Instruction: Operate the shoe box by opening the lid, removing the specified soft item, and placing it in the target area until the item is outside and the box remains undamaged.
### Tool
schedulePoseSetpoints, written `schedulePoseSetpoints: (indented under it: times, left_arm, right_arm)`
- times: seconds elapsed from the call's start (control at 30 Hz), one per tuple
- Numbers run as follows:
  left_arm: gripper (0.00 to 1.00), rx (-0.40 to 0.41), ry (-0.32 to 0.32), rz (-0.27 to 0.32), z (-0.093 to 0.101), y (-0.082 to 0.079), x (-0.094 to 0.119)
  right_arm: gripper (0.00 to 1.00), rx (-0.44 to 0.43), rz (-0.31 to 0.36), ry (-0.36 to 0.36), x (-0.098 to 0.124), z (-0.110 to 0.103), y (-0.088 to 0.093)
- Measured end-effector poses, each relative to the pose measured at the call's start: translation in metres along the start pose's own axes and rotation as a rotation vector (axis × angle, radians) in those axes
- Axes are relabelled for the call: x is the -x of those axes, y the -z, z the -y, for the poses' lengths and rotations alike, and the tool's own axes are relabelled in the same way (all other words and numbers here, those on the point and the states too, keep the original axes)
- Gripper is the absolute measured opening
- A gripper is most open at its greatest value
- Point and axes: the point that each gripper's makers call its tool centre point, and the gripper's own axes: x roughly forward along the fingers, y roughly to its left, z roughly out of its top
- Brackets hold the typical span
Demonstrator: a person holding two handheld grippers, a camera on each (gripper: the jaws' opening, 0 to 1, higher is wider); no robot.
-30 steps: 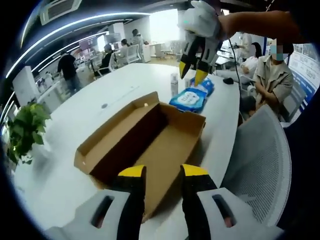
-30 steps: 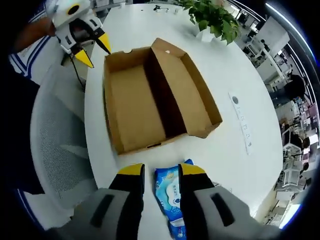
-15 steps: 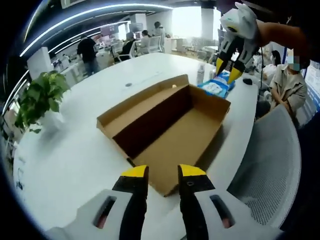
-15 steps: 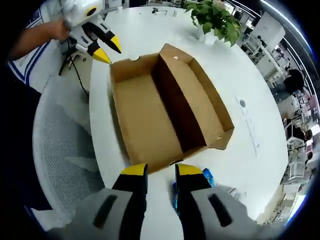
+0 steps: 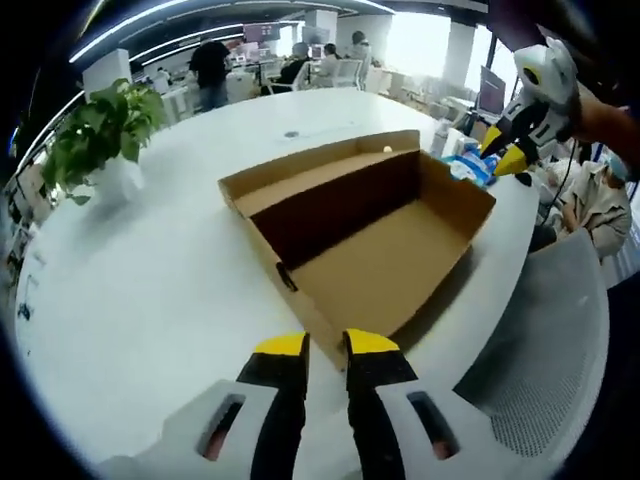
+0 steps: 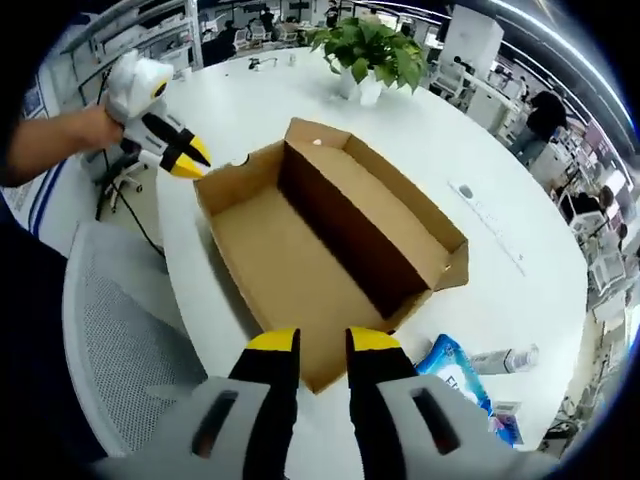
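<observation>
Left gripper view, going L to R: potted plant [image 5: 98, 130] near the far left edge of the white table [image 5: 130, 290], white pot, well apart from the box. People stand and sit at desks behind, past the table's far edge. Mid-table, the cardboard shoe box [image 5: 365, 230] lies open, lid folded back flat beside the tray w/ a dark wall between the two halves; both halves look bare inside. Left gripper [image 5: 324, 346] sits just at the box's near corner, yellow tips almost together w/ only a slim gap, nothing betw them. Off the box's far right corner, by the table's right edge, the blue wipes pack [image 5: 470, 166] lies on the table, outside the box, part hidden by the right gripper [image 5: 505, 157], which hovers over it; its yellow tips look near closed but can't tell for sure if anything's pinched. A small bottle [image 5: 441, 138] stands just beside the pack. Seated person further right; mesh office chair [image 5: 535, 350] pushed against the table's right edge.

Right gripper view, L to R: mesh chair [image 6: 115, 350] at left, a hand holding the left gripper [image 6: 186, 158] at the box's far left corner. Box [image 6: 330, 240] in the centre, plant [image 6: 368, 50] beyond it. Right gripper [image 6: 322, 340] tips yellow, narrow gap, empty, at the box's near corner. Wipes pack [image 6: 462, 375] lies to the right on the table, close to the box, bottle [image 6: 500, 358] lying beside it. A power strip [image 6: 488, 220] sits in the table beyond the box's right side.
</observation>
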Motion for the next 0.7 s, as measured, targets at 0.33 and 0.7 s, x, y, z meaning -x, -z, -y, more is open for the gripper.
schedulePoseSetpoints:
  times: [0.33, 0.7]
  left_arm:
    - [0.06, 0.058, 0.012, 0.015, 0.004, 0.004, -0.006]
    - [0.06, 0.075, 0.009, 0.031, 0.004, 0.004, -0.007]
  right_arm:
    - [0.14, -0.129, 0.024, 0.012, 0.0, 0.002, 0.016]
    - [0.12, -0.335, 0.174, 0.107, -0.003, 0.052, -0.012]
